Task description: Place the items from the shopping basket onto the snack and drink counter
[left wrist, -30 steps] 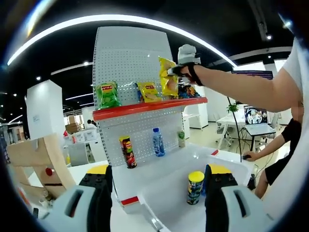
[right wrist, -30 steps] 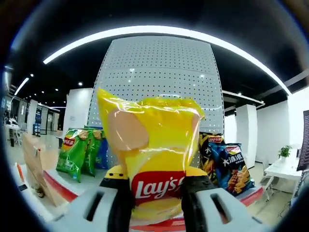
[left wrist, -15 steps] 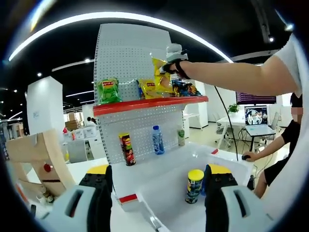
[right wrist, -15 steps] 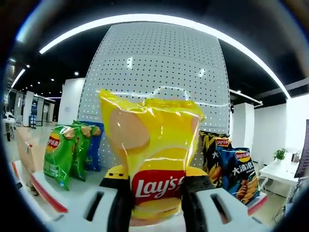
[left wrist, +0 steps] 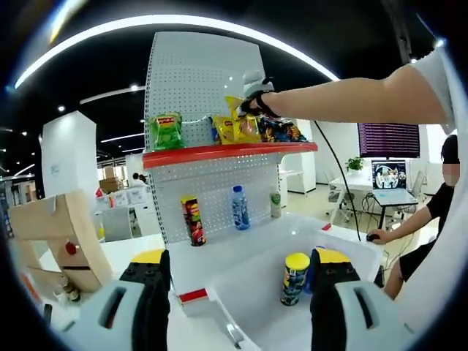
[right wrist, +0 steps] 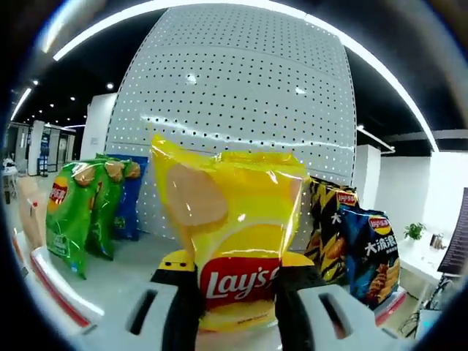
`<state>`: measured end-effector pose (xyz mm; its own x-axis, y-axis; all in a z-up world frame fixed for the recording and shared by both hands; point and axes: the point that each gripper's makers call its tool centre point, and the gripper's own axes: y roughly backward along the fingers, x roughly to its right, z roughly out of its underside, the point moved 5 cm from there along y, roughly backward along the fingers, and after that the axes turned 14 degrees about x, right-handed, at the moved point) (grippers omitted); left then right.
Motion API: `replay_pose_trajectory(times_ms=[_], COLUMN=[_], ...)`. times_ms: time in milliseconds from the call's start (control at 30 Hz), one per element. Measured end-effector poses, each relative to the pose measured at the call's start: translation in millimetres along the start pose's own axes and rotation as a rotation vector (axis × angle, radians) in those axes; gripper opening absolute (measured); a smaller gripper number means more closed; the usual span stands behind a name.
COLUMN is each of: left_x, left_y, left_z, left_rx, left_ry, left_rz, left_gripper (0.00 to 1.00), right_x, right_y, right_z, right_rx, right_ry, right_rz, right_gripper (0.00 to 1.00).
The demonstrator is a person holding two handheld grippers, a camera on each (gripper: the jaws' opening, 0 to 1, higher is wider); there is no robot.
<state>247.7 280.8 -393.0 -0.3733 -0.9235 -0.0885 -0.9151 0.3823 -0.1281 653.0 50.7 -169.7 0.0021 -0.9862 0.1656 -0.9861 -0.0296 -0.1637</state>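
Note:
My right gripper point(right wrist: 234, 292) is shut on a yellow Lay's chip bag point(right wrist: 230, 241), held upright over the top shelf close to the white pegboard point(right wrist: 234, 95). In the left gripper view the same right gripper point(left wrist: 252, 95) reaches over the red-edged shelf point(left wrist: 227, 153) with the yellow bag point(left wrist: 241, 121). My left gripper point(left wrist: 238, 292) is open, jaws wide apart, above the white shopping basket point(left wrist: 344, 245). A yellow-lidded chip can point(left wrist: 295, 278) stands in that basket.
Green chip bags point(right wrist: 73, 212) lie at the shelf's left, dark and blue bags point(right wrist: 362, 248) at its right. On the lower counter stand a chip can point(left wrist: 193, 219), a water bottle point(left wrist: 240, 208) and a small green bottle point(left wrist: 275, 205). A wooden rack point(left wrist: 58, 241) stands left; a seated person point(left wrist: 431, 212) works at right.
The right gripper has carried the yellow bag further in over the top shelf and lower, closer to the pegboard. The left gripper has stayed nearly still.

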Motion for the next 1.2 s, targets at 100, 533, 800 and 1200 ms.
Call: replay_pose_trajectory(times_ms=[100, 533, 800, 1200], left_x=[-1.2, -10.0, -14.8, -19.8], left_y=[2, 10, 14, 15], left_z=[3.4, 6.4, 9.1, 11.7], left_rx=[-0.011, -0.027, -0.043, -0.058], left_ry=[0.002, 0.004, 0.003, -0.001], left_rz=[-0.005, -0.04, -0.066, -0.078], left_gripper=[0.79, 0.79, 0.79, 0.78], right_x=[-1, -5, -9, -12], right_y=[-3, -39, -44, -59], right_z=[-0.1, 2.4, 5.9, 13.5], right_rx=[0.001, -0.052, -0.051, -0.046], right_ry=[0.017, 0.07, 0.085, 0.104], right_rz=[0.001, -0.016, -0.023, -0.039], right_gripper=[0.39, 0.39, 0.41, 0.45])
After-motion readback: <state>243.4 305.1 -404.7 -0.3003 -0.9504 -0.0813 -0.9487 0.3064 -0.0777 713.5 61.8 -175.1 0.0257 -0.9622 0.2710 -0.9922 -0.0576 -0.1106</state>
